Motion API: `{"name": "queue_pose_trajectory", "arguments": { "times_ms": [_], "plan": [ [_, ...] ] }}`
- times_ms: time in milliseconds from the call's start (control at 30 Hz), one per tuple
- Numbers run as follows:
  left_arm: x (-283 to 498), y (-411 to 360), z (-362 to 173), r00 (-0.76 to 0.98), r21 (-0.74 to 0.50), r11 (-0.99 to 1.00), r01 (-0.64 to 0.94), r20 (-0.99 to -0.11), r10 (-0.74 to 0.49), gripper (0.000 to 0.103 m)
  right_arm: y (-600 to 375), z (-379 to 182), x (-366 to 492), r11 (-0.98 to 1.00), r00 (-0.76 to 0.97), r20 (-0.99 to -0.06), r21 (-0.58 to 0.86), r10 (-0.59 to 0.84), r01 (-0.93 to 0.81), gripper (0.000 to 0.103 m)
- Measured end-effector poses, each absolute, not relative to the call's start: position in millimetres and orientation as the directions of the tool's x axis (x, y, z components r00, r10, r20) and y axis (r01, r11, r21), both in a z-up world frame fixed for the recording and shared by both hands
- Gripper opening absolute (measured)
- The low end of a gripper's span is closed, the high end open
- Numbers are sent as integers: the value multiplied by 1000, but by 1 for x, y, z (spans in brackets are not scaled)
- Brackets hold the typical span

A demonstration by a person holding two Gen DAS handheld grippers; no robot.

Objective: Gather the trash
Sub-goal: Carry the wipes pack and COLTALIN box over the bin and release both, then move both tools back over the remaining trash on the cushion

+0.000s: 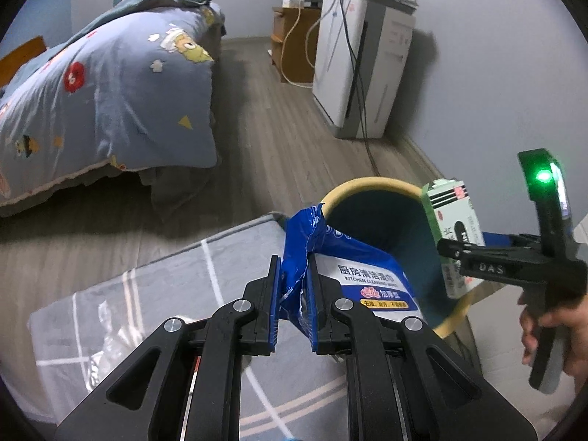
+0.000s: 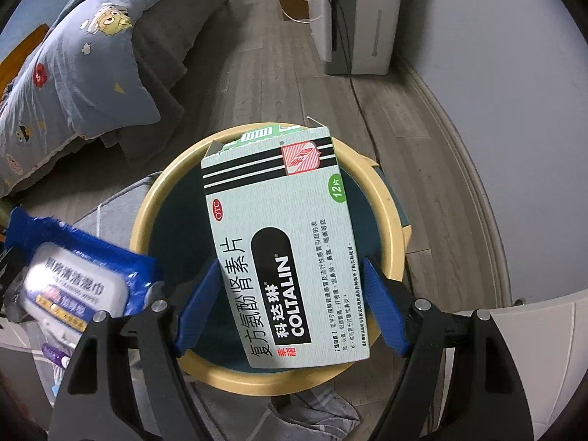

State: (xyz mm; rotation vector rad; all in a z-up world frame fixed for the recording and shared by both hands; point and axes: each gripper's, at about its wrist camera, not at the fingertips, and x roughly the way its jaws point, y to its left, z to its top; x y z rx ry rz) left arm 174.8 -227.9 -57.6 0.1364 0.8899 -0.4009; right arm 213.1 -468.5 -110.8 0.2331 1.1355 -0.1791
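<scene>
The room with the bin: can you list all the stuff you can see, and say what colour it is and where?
Bin: one, yellow rim, dark teal inside, on the floor under both grippers.
Medicine box: one, pale green with black stripes, over the bin mouth.
Wipes pack: one, blue and white, at the bin's rim.
Bed quilt: one, blue with cartoon patches, far left.
Grey checked mat: one, beside the bin.
White appliance: one, by the wall.
Wooden cabinet: one, brown, far corner.
Left gripper: black, blue pads, shut on the wipes pack.
Right gripper: black, blue pads, around the medicine box.
Hand: one, on the right gripper's handle.
</scene>
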Motion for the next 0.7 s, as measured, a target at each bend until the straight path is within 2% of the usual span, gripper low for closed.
{"name": "queue_pose_trajectory", "arguments": {
  "times_ms": [233, 300, 400, 467, 500, 567, 633, 700],
  "plan": [
    [187, -257, -69, 566, 13, 916, 400, -790, -236, 14, -468, -110, 212, 962, 424, -905, 88, -30, 257, 76],
    [189, -265, -73, 559, 8, 915, 404, -793, -240, 17, -468, -110, 212, 963, 429, -903, 90, -29, 255, 76],
    [187, -274, -76, 553, 6, 906, 423, -794, -253, 32, -466, -110, 212, 966, 433, -901, 91, -24, 243, 77],
    [183, -275, -75, 565, 12, 905, 425, -785, -255, 68, -466, -110, 212, 969, 435, -900, 90, -20, 232, 79],
    [181, -274, -74, 577, 12, 907, 420, -776, -257, 73, -466, -109, 211, 969, 436, -900, 88, -22, 230, 86],
    [179, -271, -73, 591, 18, 914, 406, -768, -247, 80, -467, -107, 210, 968, 445, -895, 77, -38, 239, 88],
    [181, -267, -75, 592, 28, 922, 386, -774, -224, 91, -468, -106, 210, 966, 447, -894, 82, -38, 246, 92],
    [183, -261, -74, 603, 36, 931, 363, -771, -205, 92, -468, -106, 210, 965, 447, -894, 85, -37, 250, 97]
  ]
}}
